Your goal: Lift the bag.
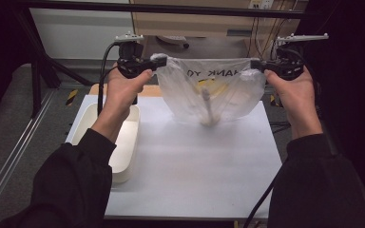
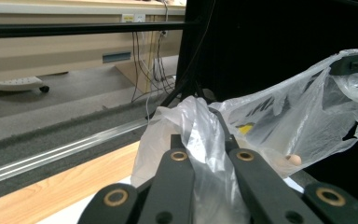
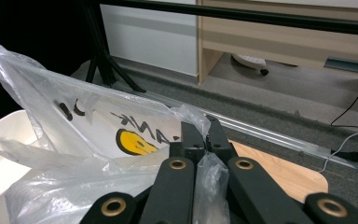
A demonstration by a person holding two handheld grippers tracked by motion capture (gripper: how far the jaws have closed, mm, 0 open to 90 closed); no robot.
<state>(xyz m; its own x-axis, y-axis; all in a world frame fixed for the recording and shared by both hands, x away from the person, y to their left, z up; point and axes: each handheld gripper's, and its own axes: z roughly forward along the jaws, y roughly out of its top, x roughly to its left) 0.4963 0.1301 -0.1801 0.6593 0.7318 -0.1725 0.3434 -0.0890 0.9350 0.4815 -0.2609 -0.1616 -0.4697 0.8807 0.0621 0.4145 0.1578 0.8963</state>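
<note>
Clear plastic bag (image 1: 211,90) stretched between both grippers | left gripper (image 1: 158,60) clenched on one handle — right gripper (image 1: 255,65) clamping the other | long pale object (image 1: 208,107) inside.

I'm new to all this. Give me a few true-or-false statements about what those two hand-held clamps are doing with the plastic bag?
1. Both grippers pinch the clear thin plastic bag. True: left gripper, right gripper.
2. The bag lies flat on the table. False: it hangs stretched between the grippers, its bottom near the white table top.
3. A white rectangular plastic bin sits at the table's left. True.
4. The bag is plain. False: it bears black letters and a yellow mark.
</note>
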